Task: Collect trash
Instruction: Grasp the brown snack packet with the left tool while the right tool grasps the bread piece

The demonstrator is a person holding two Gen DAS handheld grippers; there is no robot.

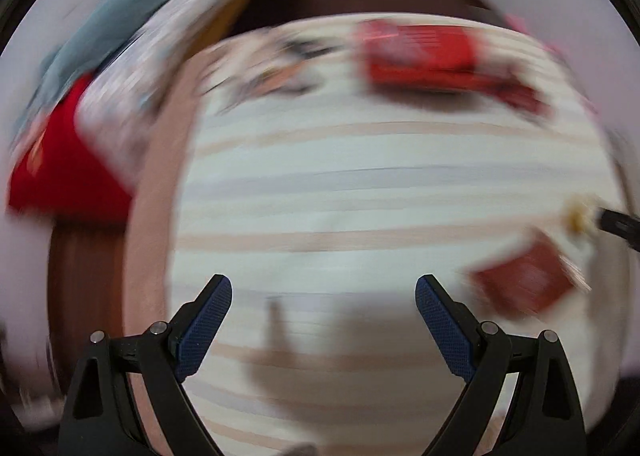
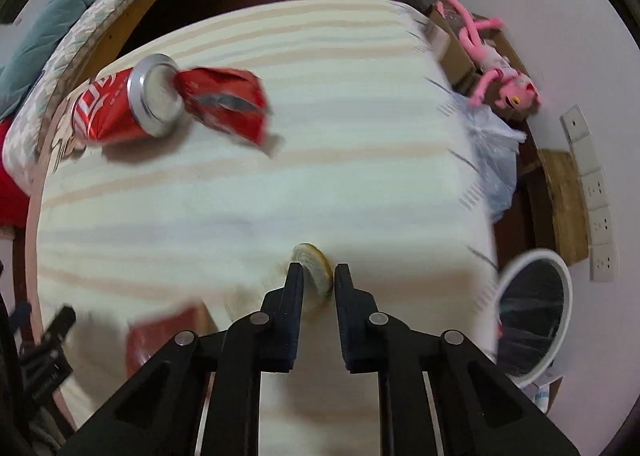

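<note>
Two grippers over striped tablecloth (image 2: pixel 360 104): right gripper (image 2: pixel 318 276) pinches a small round cupcake liner (image 2: pixel 316 266); left gripper (image 1: pixel 323 292) spread wide, empty. Red can (image 2: pixel 116 108) lies nearby.

Both wrist cameras look steeply down, close over the striped tablecloth (image 1: pixel 360 184) (image 2: pixel 320 184). Both views share the red can (image 1: pixel 416 52) (image 2: pixel 120 108) at its far side.

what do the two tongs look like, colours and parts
Left tongs: matte black angular arms with triangular cutouts, round silver pivot pins, and dark blue textured pads on the inner faces. Right tongs: the same black frame, cutouts and silver pins. No cables, markings or sleeves show.
</note>
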